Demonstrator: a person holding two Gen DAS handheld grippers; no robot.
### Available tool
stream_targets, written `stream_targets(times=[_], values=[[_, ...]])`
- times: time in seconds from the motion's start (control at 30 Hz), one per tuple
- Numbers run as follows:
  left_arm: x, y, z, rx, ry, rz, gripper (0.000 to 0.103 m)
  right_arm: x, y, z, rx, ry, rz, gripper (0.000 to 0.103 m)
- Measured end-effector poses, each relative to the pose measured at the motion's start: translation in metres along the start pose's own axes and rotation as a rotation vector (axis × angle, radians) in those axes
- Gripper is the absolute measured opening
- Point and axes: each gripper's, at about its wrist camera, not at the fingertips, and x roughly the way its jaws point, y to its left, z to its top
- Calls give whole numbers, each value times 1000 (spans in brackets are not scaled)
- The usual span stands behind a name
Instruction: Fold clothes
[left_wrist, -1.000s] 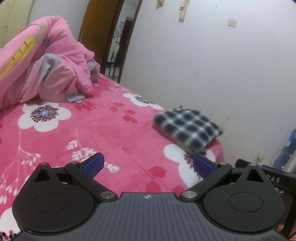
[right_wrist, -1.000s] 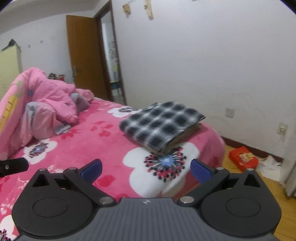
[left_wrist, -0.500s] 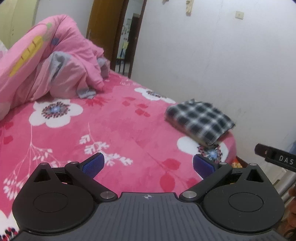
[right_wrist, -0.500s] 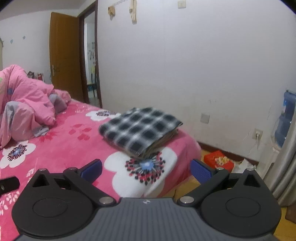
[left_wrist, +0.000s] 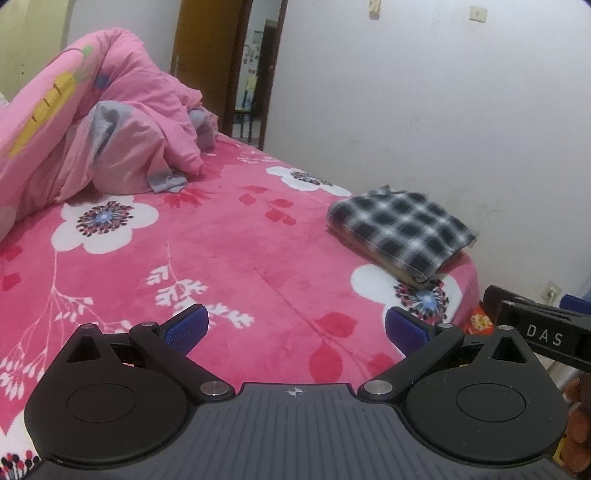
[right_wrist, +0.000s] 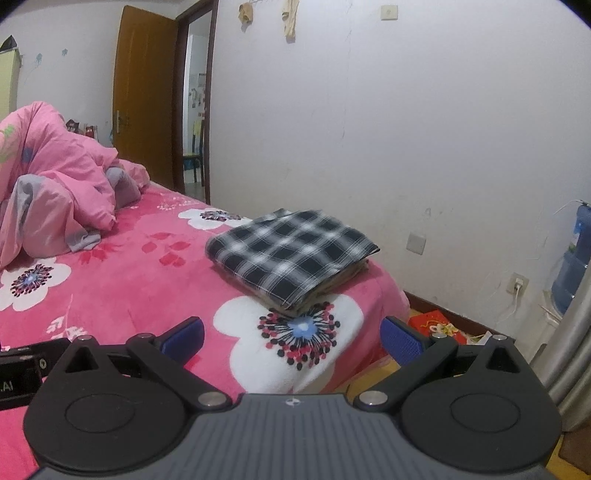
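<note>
A: Both sets of fingers spread wide, empty. Left gripper (left_wrist: 293, 330) hangs over the bed (left_wrist: 229, 258), right gripper (right_wrist: 291, 334) over its corner by the edge.

B: Task thing?

A: Plaid garment (right_wrist: 291, 253), folded, ahead of the right fingers and a bit up-centre; in the left view it sits ahead and right of the right-hand finger (left_wrist: 404, 330). Apart from both grippers.

B: Risks?

A: My guess: it lies close to the bed corner, with a tan layer under it that I can't identify. A nudge from the left could slide the stack off toward the floor (right_wrist: 410, 369). Plush blanket may snag or let the layers shear. Pinching only the top layer would undo the fold. Also the two grippers are close, the other one shows at the right edge (left_wrist: 543, 332); a bump is possible.

B: Room?

A: Pink floral bed cover near; pink duvet (left_wrist: 110, 129) heaped far left of the fingers. Beyond, white wall (right_wrist: 406, 129), open wooden door (right_wrist: 144, 99), socket, water jug (right_wrist: 574, 254) far right, red box (right_wrist: 437, 326) on the floor.
</note>
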Motion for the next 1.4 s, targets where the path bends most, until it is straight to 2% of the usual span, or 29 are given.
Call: stream_targets(times=[0.6, 1.4], values=[[2, -3, 0, 22, 9, 56, 103, 5, 3, -3, 1, 29, 21, 103], [2, 11, -1, -3, 13, 63, 103, 9, 16, -5, 10, 55, 27, 103]])
